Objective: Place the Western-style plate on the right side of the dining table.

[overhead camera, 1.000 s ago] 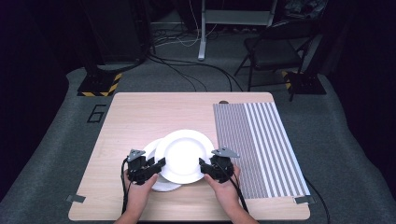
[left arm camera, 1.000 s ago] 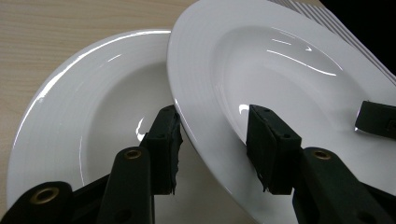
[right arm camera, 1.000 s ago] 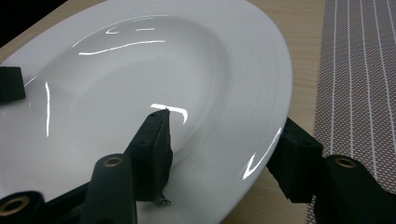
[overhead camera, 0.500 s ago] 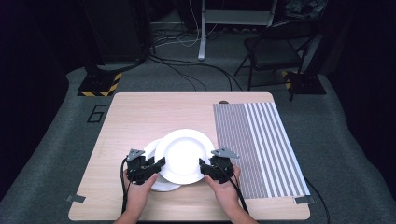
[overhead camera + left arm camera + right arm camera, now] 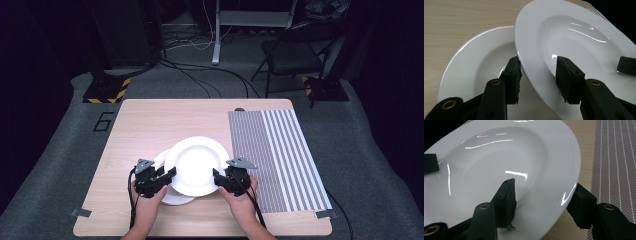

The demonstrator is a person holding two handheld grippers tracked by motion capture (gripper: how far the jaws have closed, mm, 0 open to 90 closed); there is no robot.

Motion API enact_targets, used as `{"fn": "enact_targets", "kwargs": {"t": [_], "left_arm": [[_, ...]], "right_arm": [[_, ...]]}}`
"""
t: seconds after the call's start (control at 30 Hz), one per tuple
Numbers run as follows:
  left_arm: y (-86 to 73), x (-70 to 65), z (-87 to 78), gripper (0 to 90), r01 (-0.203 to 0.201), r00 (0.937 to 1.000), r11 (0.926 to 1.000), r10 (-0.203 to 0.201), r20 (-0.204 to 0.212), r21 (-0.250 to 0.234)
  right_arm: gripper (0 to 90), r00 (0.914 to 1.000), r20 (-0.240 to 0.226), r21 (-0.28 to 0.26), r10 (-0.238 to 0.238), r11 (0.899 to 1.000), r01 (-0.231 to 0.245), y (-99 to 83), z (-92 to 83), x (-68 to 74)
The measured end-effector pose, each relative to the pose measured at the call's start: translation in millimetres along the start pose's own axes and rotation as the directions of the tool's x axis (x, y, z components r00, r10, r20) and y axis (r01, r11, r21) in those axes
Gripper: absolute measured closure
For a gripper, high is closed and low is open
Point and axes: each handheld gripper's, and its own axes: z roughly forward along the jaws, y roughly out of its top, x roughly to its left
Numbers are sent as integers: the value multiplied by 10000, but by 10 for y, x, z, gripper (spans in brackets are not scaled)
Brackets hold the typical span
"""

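Table bright, surroundings dark; plate (image 5: pixel 499 157) glare streaks.

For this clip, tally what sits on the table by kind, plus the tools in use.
White plates: 2, upper plate, lower plate
Striped placemat: 1
Hand-held grippers: 2, left hand-held gripper, right hand-held gripper
Total: 5
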Motion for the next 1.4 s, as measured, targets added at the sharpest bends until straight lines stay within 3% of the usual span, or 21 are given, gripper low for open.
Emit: {"fn": "enact_targets", "kwargs": {"t": [0.7,1.4], "left_arm": [[53,-82,54,557,-222,9994,9997,224,254,-59],[101,-251,221,557,-618,9952,9980,607,772,120]], "right_arm": [[431,9998,141,-170,161,9997,-159,3,-109,-57],[432,9964,675,-343,518,9982,-496,-49,-265,-214]]}}
